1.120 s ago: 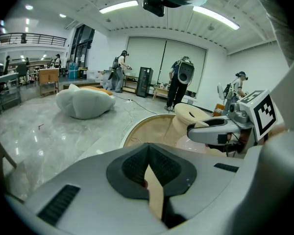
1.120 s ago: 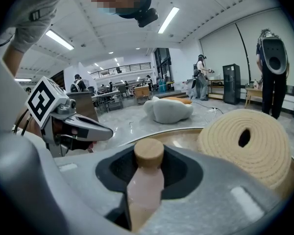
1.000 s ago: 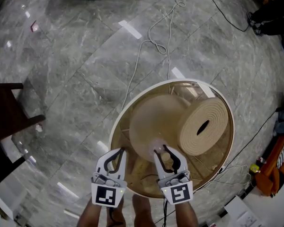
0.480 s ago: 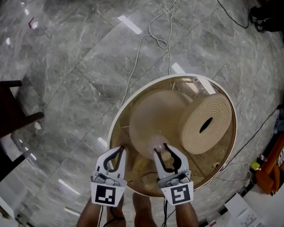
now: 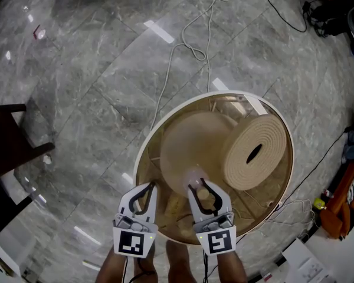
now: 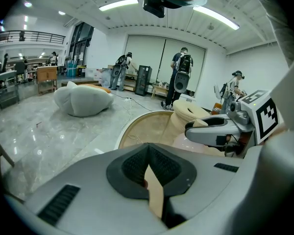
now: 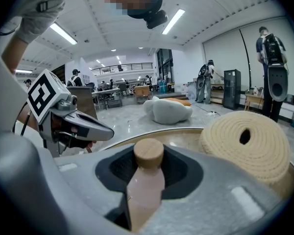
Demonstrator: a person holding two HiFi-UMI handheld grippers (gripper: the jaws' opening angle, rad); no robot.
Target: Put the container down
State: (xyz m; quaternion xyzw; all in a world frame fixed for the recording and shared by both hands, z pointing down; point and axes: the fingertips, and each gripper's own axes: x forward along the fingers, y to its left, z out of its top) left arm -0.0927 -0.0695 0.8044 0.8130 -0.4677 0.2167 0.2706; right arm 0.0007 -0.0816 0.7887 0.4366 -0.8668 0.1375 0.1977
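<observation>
The right gripper (image 5: 197, 185) is held over the near part of a round glass-topped table (image 5: 143, 152). It is closed on the container (image 7: 146, 180), a pale pink bottle with a round wooden cap (image 7: 148, 153). The bottle is clamped between the two dark pads and lies along the jaws, with its cap end turned away from the gripper body and toward the middle of the table. In the head view the bottle is seen above the glass, over the beige pedestal (image 5: 192, 143) that shows through the top. Whether the bottle touches the glass cannot be told.

The left gripper (image 5: 152, 186) is held just beside the right one, at the table's near edge. Its jaws are brought together at the tips and nothing is gripped between them.

A thick coil of beige rope (image 5: 253, 152) is seen at the table's far right side, with its centre hole turned toward the viewer. A white cable (image 5: 189, 46) runs across the grey marble floor beyond the table. A white beanbag (image 6: 83, 99) lies on the floor well beyond the table, and several people stand farther off, by the wall behind the table.
</observation>
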